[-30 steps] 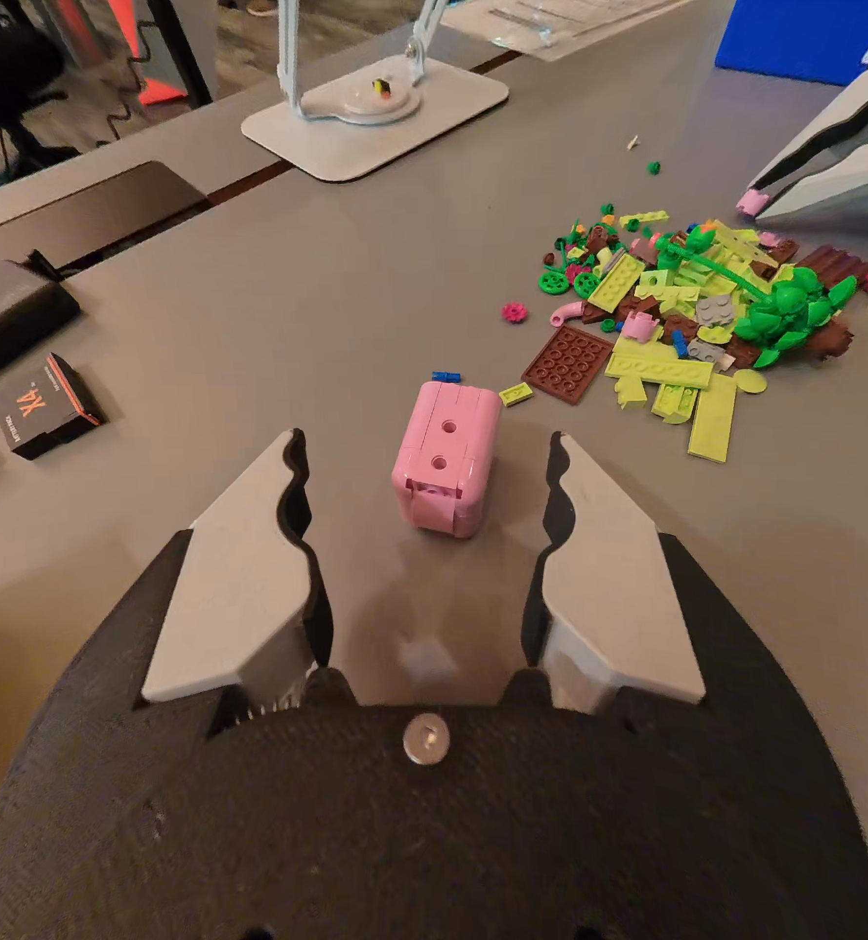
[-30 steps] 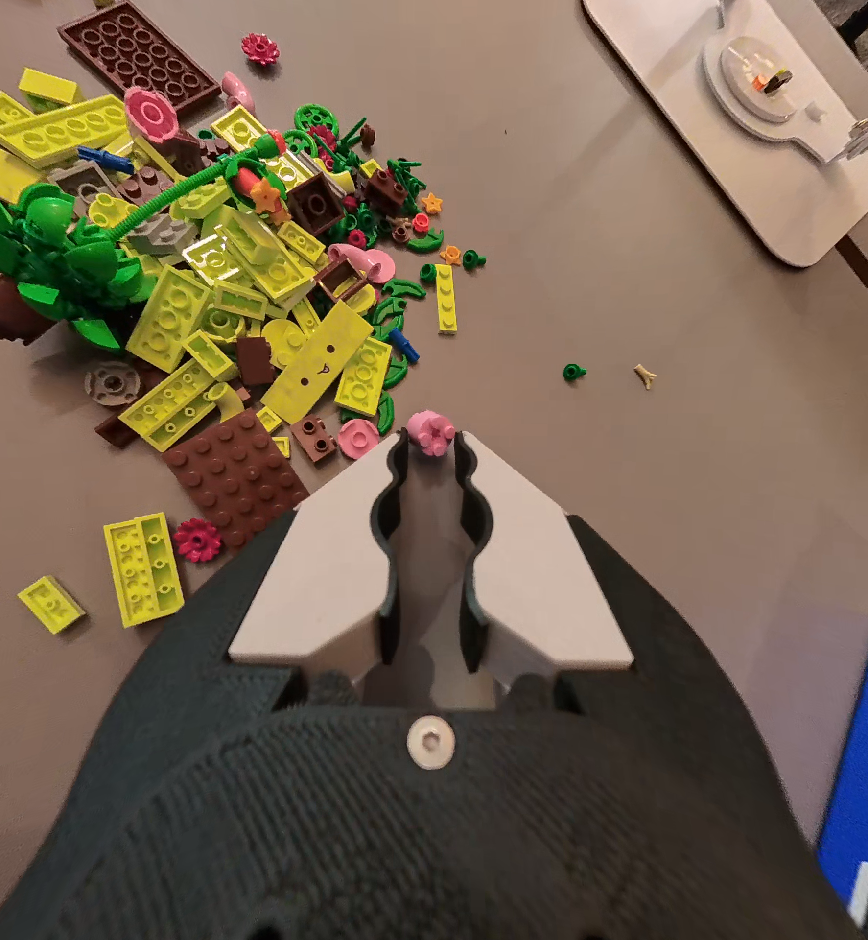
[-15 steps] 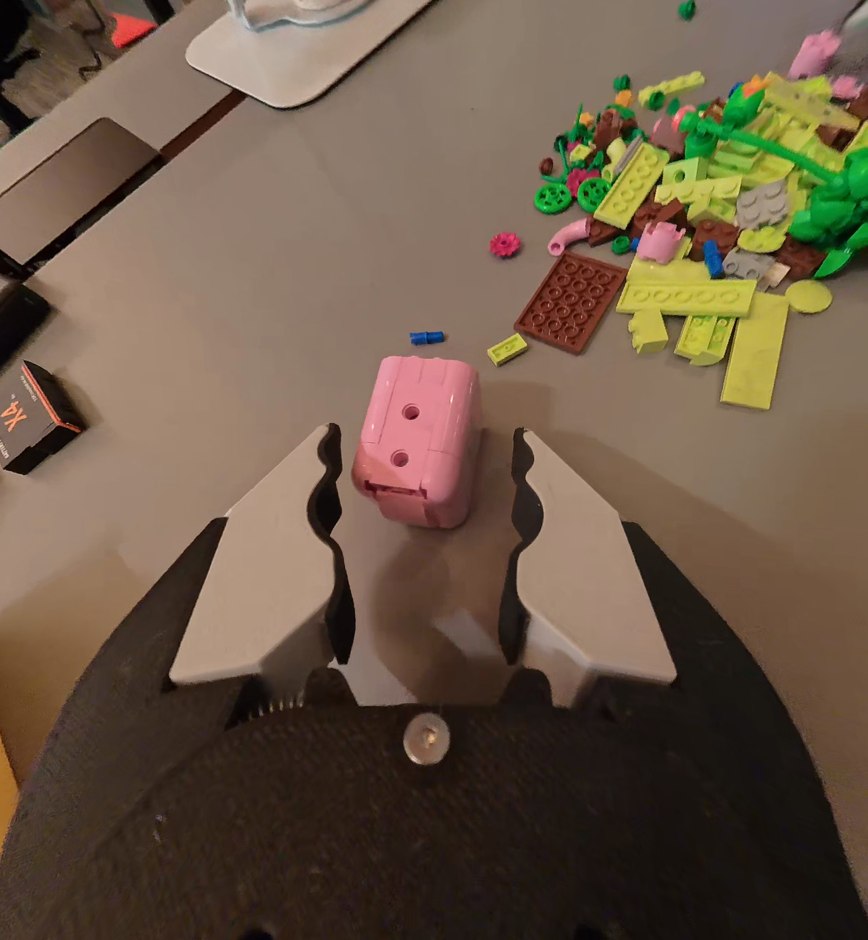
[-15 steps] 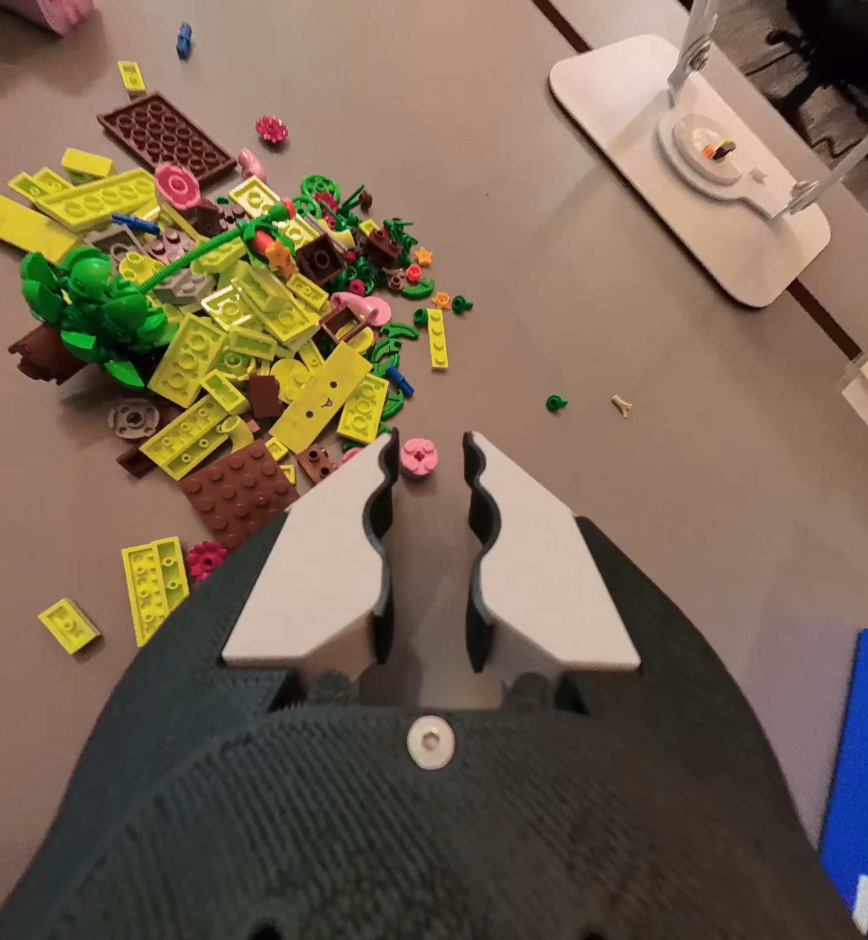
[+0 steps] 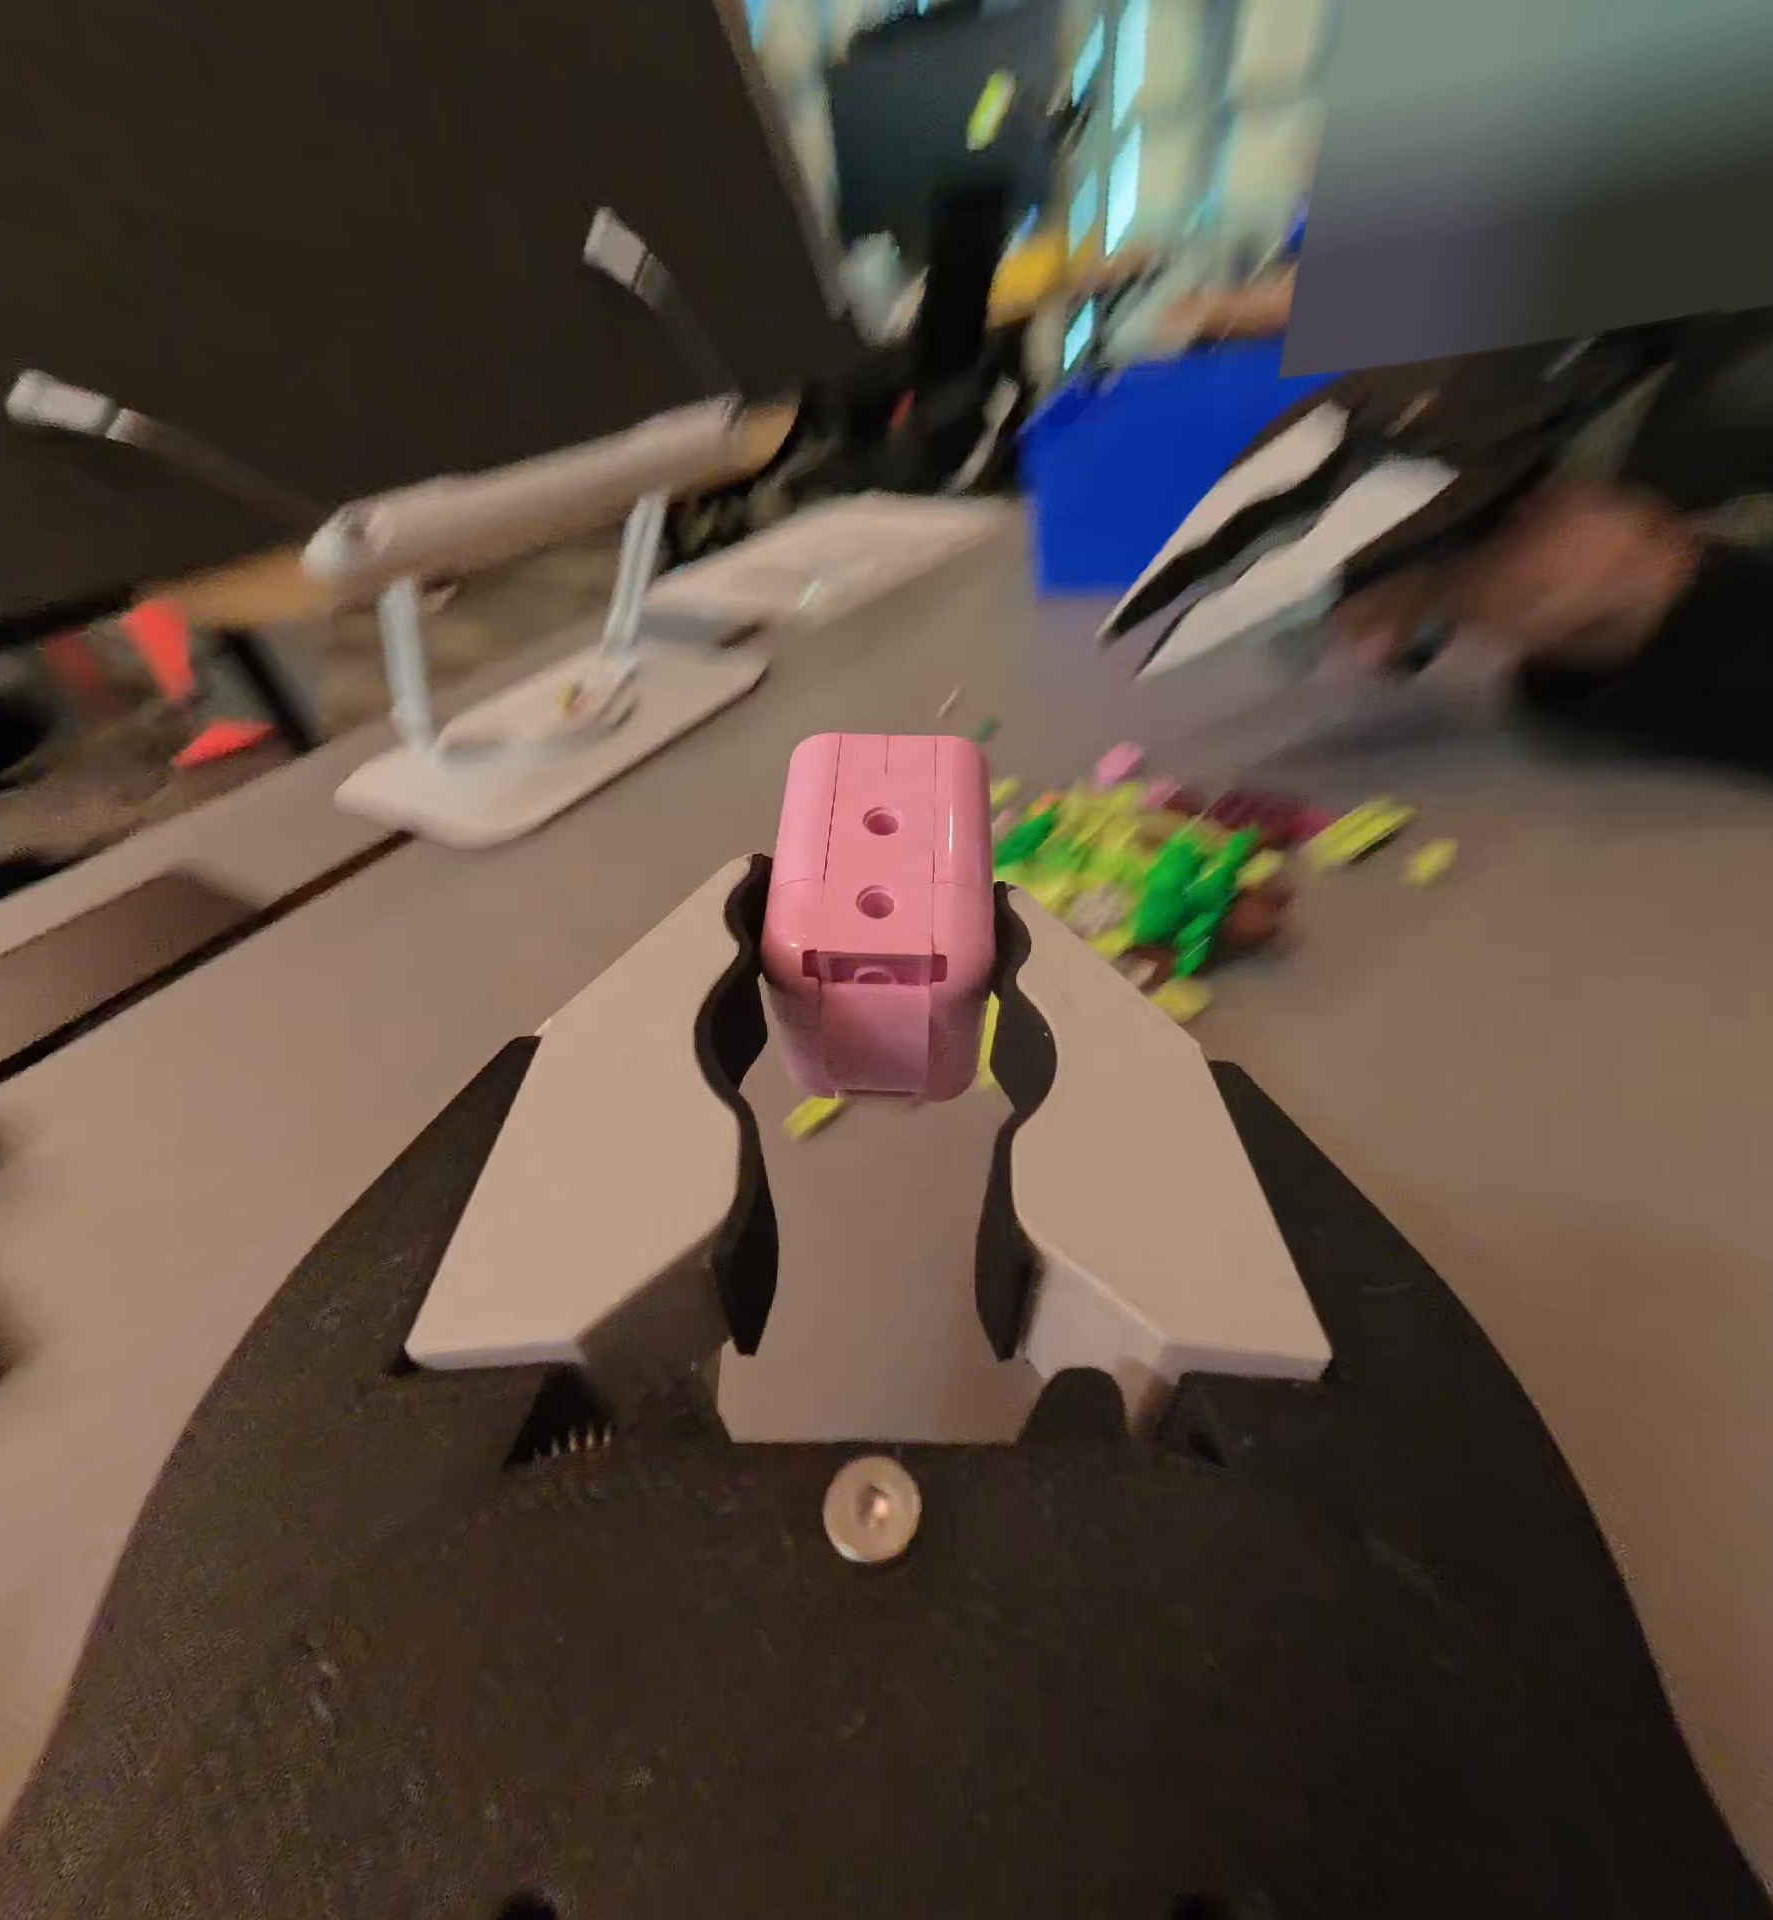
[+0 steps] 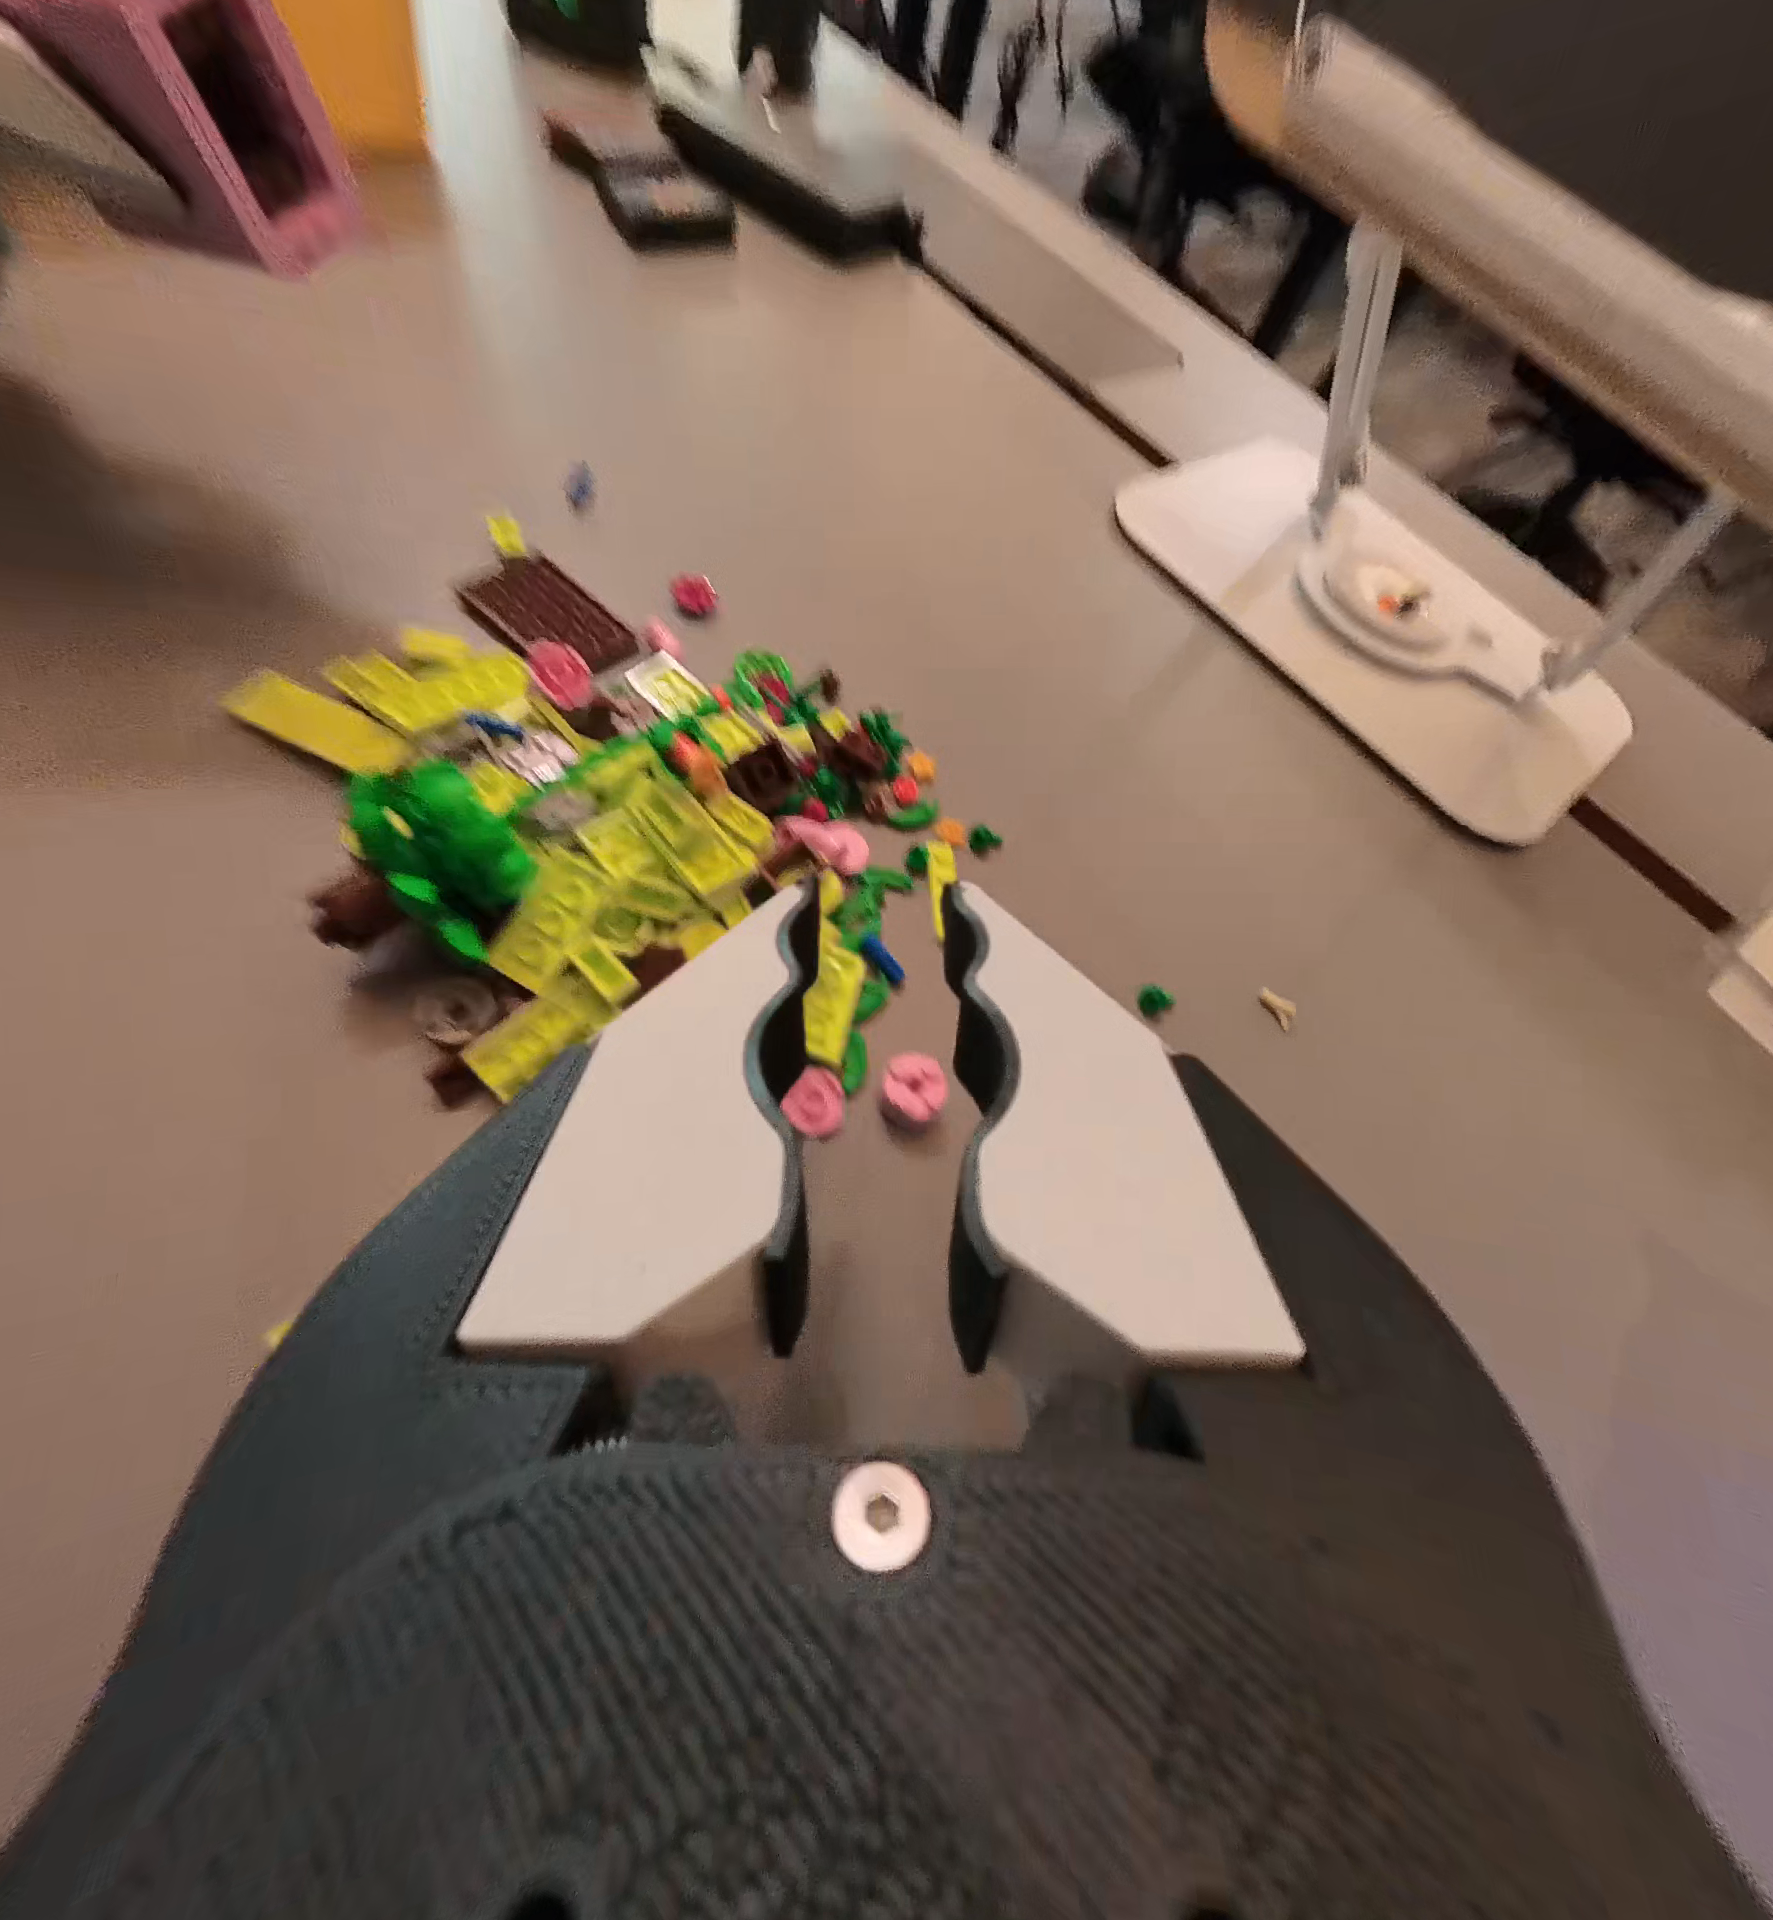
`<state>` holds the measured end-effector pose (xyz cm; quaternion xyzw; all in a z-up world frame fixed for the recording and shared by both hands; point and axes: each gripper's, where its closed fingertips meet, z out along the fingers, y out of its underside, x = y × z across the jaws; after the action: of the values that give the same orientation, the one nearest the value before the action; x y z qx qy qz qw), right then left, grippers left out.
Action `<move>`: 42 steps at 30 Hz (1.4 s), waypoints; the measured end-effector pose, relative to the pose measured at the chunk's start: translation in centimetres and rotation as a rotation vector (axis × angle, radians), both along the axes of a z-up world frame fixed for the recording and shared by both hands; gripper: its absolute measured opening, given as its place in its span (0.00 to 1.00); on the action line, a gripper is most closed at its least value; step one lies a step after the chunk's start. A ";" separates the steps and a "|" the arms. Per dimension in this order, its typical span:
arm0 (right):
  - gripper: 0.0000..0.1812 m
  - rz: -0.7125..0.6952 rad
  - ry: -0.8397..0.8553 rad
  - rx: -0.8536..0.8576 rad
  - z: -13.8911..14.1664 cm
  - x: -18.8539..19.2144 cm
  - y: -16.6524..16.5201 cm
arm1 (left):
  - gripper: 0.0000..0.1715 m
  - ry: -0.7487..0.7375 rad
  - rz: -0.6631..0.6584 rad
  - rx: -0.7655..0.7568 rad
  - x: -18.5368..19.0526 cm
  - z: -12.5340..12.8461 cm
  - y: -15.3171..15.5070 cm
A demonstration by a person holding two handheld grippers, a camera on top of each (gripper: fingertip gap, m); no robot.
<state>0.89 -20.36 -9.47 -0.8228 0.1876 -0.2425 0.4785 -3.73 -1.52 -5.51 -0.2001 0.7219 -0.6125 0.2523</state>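
Observation:
My left gripper (image 5: 874,883) is shut on a pink rounded block (image 5: 877,914) with two holes in its top, held clear above the grey table (image 5: 1484,1143). Behind it lies a blurred pile of lime, green and brown bricks (image 5: 1152,873). My right gripper (image 6: 879,894) is slightly open and empty, raised over the near edge of the same pile (image 6: 591,831). A small pink round piece (image 6: 911,1088) lies on the table below its fingers, beside a second pink round piece (image 6: 812,1101). The right gripper also shows blurred in the left wrist view (image 5: 1266,561).
A white stand base (image 6: 1381,644) with thin legs sits at the table's far side, also in the left wrist view (image 5: 549,727). A blue box (image 5: 1121,499) stands behind the pile. A blurred purple open-frame object (image 6: 238,135) is at top left. Spacing between my two grippers at the tips: around 20 cm. The small pink round piece (image 6: 911,1088) is about 6 cm from my right fingertips and 25 cm from my left. Seen from the left wrist view (image 5: 1119,762) as well.
My left gripper closed on the pink block and lifted it off the table. My right gripper let go of the small pink round piece, which now lies on the table, and rose.

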 end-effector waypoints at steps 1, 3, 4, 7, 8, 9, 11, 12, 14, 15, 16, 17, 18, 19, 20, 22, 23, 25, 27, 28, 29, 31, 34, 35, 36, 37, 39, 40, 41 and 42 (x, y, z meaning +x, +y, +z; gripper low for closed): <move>0.11 0.038 -0.011 0.058 0.9 -0.6 0.7 | 0.22 -0.009 -0.081 -0.100 -1.2 1.5 -1.1; 0.11 0.143 -0.011 0.186 2.7 -2.4 2.5 | 0.22 0.014 -0.252 -0.293 -3.6 4.0 -2.8; 0.12 0.207 -0.004 0.247 3.6 -3.5 3.4 | 0.22 0.040 -0.332 -0.370 -4.7 4.8 -3.4; 0.14 0.370 -0.068 0.300 5.1 -6.6 5.4 | 0.23 0.106 -0.469 -0.467 -6.3 5.4 -4.9; 0.13 0.397 -0.136 0.268 5.1 -7.3 5.8 | 0.22 0.123 -0.488 -0.472 -6.5 5.3 -5.3; 0.12 0.412 -0.205 0.232 5.1 -7.9 6.2 | 0.22 0.141 -0.503 -0.472 -6.6 5.0 -5.6; 0.10 0.456 -0.280 0.202 5.1 -9.3 7.1 | 0.22 0.158 -0.512 -0.460 -6.6 4.4 -6.1; 0.10 0.477 -0.278 0.215 5.3 -9.8 7.5 | 0.22 0.166 -0.516 -0.451 -6.6 4.1 -6.3; 0.13 0.516 -0.231 0.261 5.6 -10.7 8.2 | 0.22 0.180 -0.521 -0.432 -6.7 3.7 -6.7; 0.14 0.534 -0.210 0.279 5.7 -11.1 8.3 | 0.22 0.184 -0.527 -0.427 -6.7 3.5 -6.9; 0.14 0.543 -0.199 0.288 5.8 -11.2 8.4 | 0.22 0.190 -0.531 -0.424 -6.8 3.4 -7.0; 0.14 0.544 -0.198 0.289 5.7 -11.2 8.4 | 0.22 0.195 -0.532 -0.422 -6.8 3.3 -7.1; 0.14 0.542 -0.200 0.285 5.7 -11.2 8.4 | 0.23 0.198 -0.532 -0.416 -6.8 3.2 -7.2; 0.14 0.540 -0.202 0.281 5.6 -11.1 8.3 | 0.23 0.203 -0.531 -0.410 -6.8 3.0 -7.3; 0.14 0.539 -0.202 0.279 5.5 -11.1 8.3 | 0.23 0.208 -0.529 -0.402 -6.7 2.9 -7.3; 0.14 0.541 -0.200 0.283 5.7 -11.2 8.3 | 0.23 0.215 -0.521 -0.388 -6.6 2.6 -7.5; 0.14 0.542 -0.200 0.286 5.7 -11.2 8.3 | 0.22 0.220 -0.519 -0.382 -6.6 2.4 -7.5; 0.15 0.543 -0.198 0.285 5.7 -11.3 8.4 | 0.22 0.227 -0.511 -0.368 -6.4 2.1 -7.6; 0.14 0.545 -0.196 0.287 5.7 -11.3 8.4 | 0.23 0.230 -0.502 -0.354 -6.3 1.9 -7.7; 0.14 0.547 -0.194 0.288 5.7 -11.3 8.4 | 0.23 0.234 -0.499 -0.351 -6.3 1.8 -7.7; 0.14 0.548 -0.190 0.288 5.6 -11.4 8.4 | 0.22 0.239 -0.500 -0.347 -6.3 1.7 -7.8; 0.14 0.551 -0.185 0.288 5.5 -11.4 8.5 | 0.22 0.244 -0.499 -0.336 -6.3 1.4 -7.9; 0.14 0.554 -0.178 0.286 5.4 -11.5 8.6 | 0.22 0.248 -0.497 -0.309 -6.3 1.0 -8.2; 0.14 0.556 -0.174 0.285 5.3 -11.6 8.7 | 0.22 0.248 -0.498 -0.299 -6.4 0.8 -8.3; 0.14 0.559 -0.169 0.284 5.3 -11.6 8.7 | 0.22 0.247 -0.497 -0.288 -6.4 0.7 -8.4; 0.14 0.561 -0.164 0.284 5.2 -11.6 8.8 | 0.22 0.245 -0.495 -0.279 -6.4 0.5 -8.5; 0.14 0.569 -0.153 0.285 5.1 -11.8 8.8 | 0.22 0.246 -0.494 -0.263 -6.5 0.3 -8.6; 0.14 0.574 -0.146 0.287 5.1 -11.9 8.9 | 0.22 0.248 -0.492 -0.257 -6.4 0.2 -8.7; 0.14 0.581 -0.133 0.292 5.0 -12.0 9.0 | 0.22 0.248 -0.492 -0.251 -6.5 0.1 -8.7; 0.14 0.595 -0.107 0.299 4.9 -12.2 9.1 | 0.22 0.250 -0.492 -0.245 -6.5 -0.1 -8.8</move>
<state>-11.31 -11.22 -4.59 -0.7483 -0.0524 -0.1048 0.6529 -10.21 -10.28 -5.56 -0.1218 0.6948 -0.7085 -0.0205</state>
